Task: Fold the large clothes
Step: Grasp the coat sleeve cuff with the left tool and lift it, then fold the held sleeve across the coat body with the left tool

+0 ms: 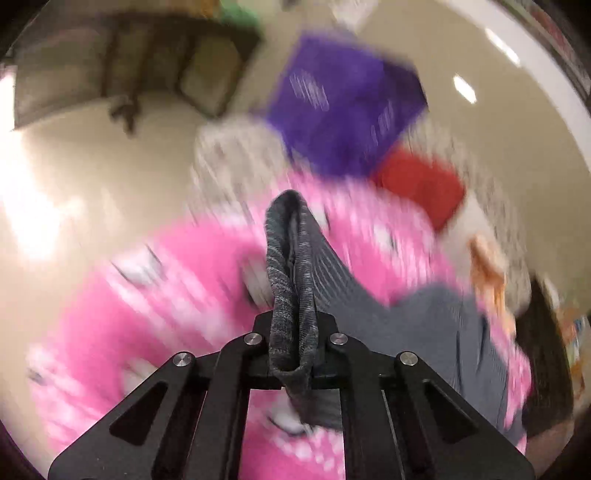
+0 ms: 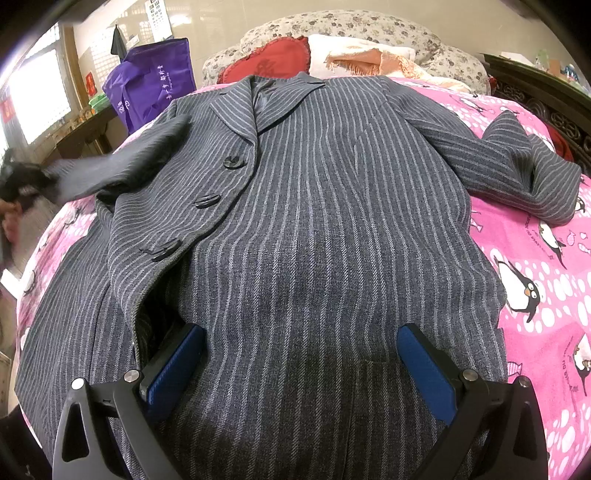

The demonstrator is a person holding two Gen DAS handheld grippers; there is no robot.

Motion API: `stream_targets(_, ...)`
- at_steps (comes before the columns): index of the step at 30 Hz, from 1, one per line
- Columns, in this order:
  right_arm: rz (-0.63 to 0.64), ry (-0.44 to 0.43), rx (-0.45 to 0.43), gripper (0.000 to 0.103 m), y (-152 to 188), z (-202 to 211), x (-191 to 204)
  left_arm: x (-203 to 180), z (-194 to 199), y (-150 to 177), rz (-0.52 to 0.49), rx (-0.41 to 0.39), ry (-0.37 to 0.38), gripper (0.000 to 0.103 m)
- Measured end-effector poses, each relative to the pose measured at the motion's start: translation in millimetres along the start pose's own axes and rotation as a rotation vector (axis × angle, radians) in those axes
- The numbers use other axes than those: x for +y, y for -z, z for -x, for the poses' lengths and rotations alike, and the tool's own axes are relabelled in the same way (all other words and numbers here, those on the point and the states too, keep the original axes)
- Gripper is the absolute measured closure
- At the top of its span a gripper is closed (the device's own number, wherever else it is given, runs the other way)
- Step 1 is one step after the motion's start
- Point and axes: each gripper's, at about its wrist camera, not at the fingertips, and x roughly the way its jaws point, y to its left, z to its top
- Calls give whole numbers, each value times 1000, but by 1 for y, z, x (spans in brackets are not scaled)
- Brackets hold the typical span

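A large grey pinstriped coat [image 2: 314, 221] lies front up on a pink penguin-print bedspread [image 2: 546, 280], collar at the far end, three black buttons down its left front. My right gripper [image 2: 301, 365] is open, its blue pads [image 2: 424, 369] spread just above the coat's lower front. My left gripper [image 1: 293, 332] is shut on the cuff of the coat's left sleeve [image 1: 291, 266] and holds it lifted; that view is motion-blurred. In the right wrist view the lifted sleeve [image 2: 122, 166] and the left gripper [image 2: 18, 177] show blurred at the far left. The right sleeve [image 2: 524, 166] lies bent on the bedspread.
A purple bag [image 2: 155, 81] stands beside the bed's head at left. A red cushion [image 2: 273, 62], a peach fringed cloth [image 2: 369, 59] and floral pillows [image 2: 369, 26] lie at the head. A dark carved headboard [image 2: 535, 99] runs along the right. Cream floor [image 1: 92, 177] lies beside the bed.
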Motion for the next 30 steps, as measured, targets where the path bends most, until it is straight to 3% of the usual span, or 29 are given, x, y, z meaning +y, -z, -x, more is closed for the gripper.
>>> stream_targets(1,0,0,0,0,0,0,0,10,18,-18,14,-67,-34,98)
stream_targets(4,-2,-3,-2,0,0,0,0,33,45,-48,19,-157,-108,98)
stream_targets(7,0,2,11,0,-3,0,1,37,42,-56,13,-111,-115,98)
stream_targets(11,6,126,9,2,-10,19,3,-12,33,-39,-84,-58,-2,98)
stream_targets(14,11,207,-49,2,-8,49,-3,-83,16,-12,-199,-1,104,98)
stream_targets(20,-29,320,-119,2,13,91,-27,-243,-13,80,-419,132,305,98)
stream_targets(27,-151,381,-121,2,36,111,-76,-372,-38,186,-546,278,424,98)
stream_targets(30,-193,407,-118,2,45,122,-97,-406,-55,227,-586,335,431,98)
